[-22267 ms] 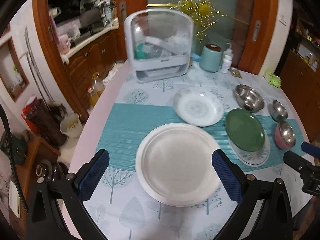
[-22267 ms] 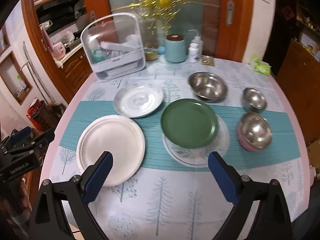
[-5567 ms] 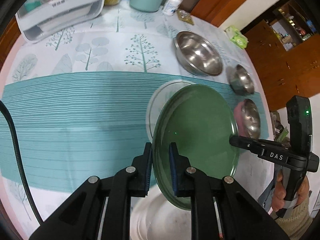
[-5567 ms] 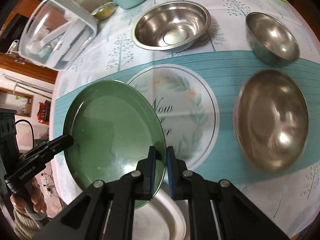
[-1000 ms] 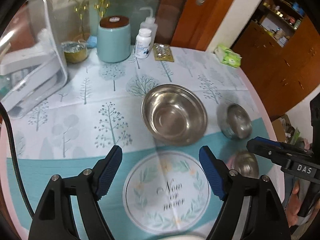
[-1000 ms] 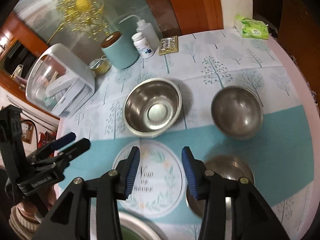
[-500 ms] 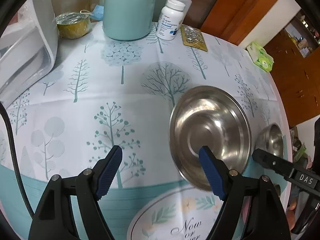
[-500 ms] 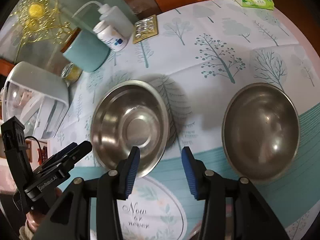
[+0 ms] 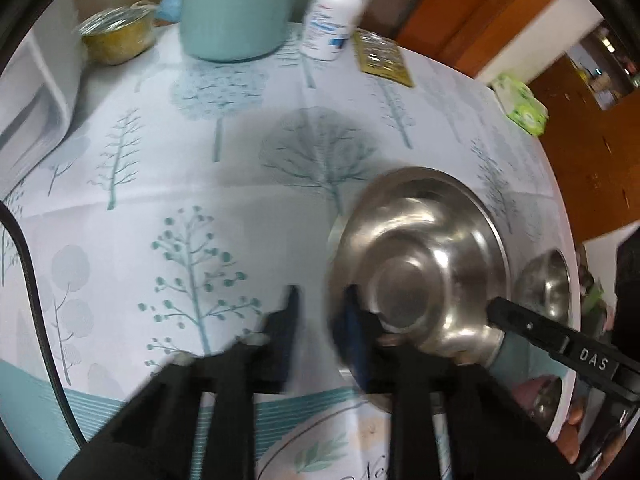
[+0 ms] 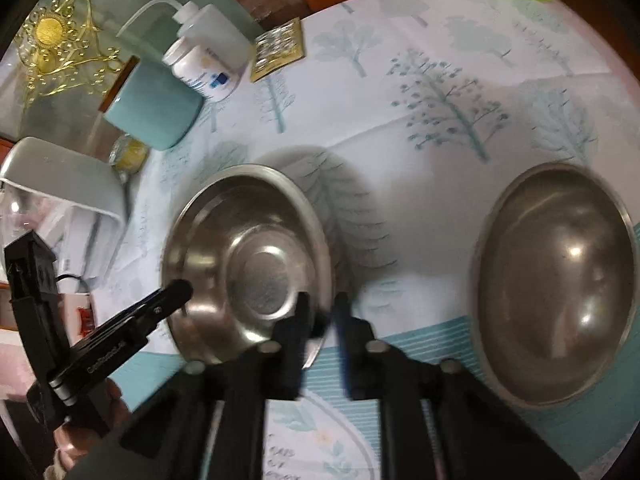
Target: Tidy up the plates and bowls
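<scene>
A wide steel bowl (image 9: 420, 264) stands on the tree-print tablecloth (image 9: 168, 184); it also shows in the right wrist view (image 10: 248, 260). My left gripper (image 9: 320, 300) straddles its left rim, jaws narrowed with a small gap, blurred by motion. My right gripper (image 10: 322, 308) straddles its right rim the same way, one finger inside, one outside. A second steel bowl (image 10: 556, 276) sits to the right, small in the left wrist view (image 9: 546, 284). Whether the pads press the rim is unclear.
A teal canister (image 9: 236, 8), a white pill bottle (image 9: 336, 20), a blister pack (image 9: 384, 58) and a small yellow tin (image 9: 120, 40) stand at the back. A white dish rack (image 10: 60, 200) is at the left. A round printed placemat (image 10: 320, 440) lies near me.
Both grippers have moved down onto the wide steel bowl and their jaws have closed from wide open to a narrow gap around its opposite rims.
</scene>
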Tool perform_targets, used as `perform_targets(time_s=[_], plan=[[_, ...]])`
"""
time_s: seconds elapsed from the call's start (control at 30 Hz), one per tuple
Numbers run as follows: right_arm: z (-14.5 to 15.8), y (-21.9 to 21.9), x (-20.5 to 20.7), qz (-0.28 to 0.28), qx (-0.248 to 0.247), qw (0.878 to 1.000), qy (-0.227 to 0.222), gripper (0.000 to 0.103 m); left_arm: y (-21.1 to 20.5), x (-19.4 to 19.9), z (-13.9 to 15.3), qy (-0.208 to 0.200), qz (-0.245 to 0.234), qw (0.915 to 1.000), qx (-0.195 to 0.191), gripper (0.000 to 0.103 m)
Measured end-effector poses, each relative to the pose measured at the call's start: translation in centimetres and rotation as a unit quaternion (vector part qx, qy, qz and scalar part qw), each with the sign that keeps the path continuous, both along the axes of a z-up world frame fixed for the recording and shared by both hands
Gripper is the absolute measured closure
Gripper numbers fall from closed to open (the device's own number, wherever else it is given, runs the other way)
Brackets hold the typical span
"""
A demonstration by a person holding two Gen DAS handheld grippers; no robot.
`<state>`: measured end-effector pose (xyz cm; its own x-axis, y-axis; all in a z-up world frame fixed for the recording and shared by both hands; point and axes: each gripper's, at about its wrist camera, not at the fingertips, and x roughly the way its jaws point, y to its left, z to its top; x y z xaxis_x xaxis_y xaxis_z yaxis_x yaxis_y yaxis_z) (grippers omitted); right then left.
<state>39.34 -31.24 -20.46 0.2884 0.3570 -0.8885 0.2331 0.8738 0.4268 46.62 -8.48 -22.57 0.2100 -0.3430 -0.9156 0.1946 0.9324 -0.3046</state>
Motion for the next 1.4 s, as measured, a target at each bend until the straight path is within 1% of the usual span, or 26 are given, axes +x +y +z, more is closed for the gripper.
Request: perform_targets(time_s=[0.07,0.1,0.17,0.27,0.5,0.67,0.77,0.87,0.97,1.07,1.17,1.3,1.4], plan=[[0.3,0.3,-0.3,0.002,0.0,1.0,-0.003,0.093,-0.7,-0.5,0.3,-0.006,-0.011,0.9995,0.027,0.094],[0.5,0.6,-0.4,0.007,-0.009,1.0,-0.004,0.093,-0.7,-0.6,0.5,-0.006,-0.012,0.9995,0.027,0.094],[0.9,0.7,-0.8,0.009,-0.013,1.0,-0.006,0.093,-0.4,-0.9,1.0,-0.002,-0.012,0.9997,0.02,0.094],[1.7,0.5,-1.4,0.01,0.001,1.0,-0.012,0.093,0.2,-1.8,2.3,-0.002,-0.017,0.9998,0.002,0.094],[5.6,0.9,-4.3,0.023,-0.01,0.999,-0.03,0.093,0.8,-5.1,6.5,-0.011,-0.041,0.999,-0.013,0.093],[8.8,0.9,-7.4,0.03,-0.009,0.998,-0.049,0.093,1.3,-8.3,10.3,-0.022,-0.064,0.9972,-0.032,0.093],[10.6,0.5,-9.6,0.038,0.0,0.998,-0.058,0.093,1.4,-10.8,12.4,-0.031,-0.069,0.9967,-0.032,0.092],[12.0,-0.1,-11.9,0.054,0.008,0.996,-0.07,0.093,1.0,-13.5,14.2,-0.04,-0.062,0.9968,-0.031,0.092],[12.8,-1.1,-14.0,0.078,0.022,0.994,-0.078,0.092,0.5,-16.7,15.4,-0.039,-0.043,0.9977,-0.036,0.092],[13.4,-2.8,-16.6,0.107,0.034,0.99,-0.086,0.092,-0.8,-20.5,15.9,-0.037,-0.03,0.998,-0.041,0.092],[13.7,-4.5,-19.2,0.134,0.03,0.987,-0.084,0.092,-2.7,-24.4,15.6,-0.032,-0.023,0.9981,-0.048,0.092],[13.9,-7.2,-23.3,0.164,0.014,0.983,-0.082,0.092,-5.7,-29.8,14.2,-0.02,-0.02,0.9975,-0.064,0.091],[13.4,-9.1,-26.4,0.179,0.009,0.981,-0.077,0.092,-7.6,-33.3,12.6,-0.008,-0.023,0.9973,-0.069,0.09]])
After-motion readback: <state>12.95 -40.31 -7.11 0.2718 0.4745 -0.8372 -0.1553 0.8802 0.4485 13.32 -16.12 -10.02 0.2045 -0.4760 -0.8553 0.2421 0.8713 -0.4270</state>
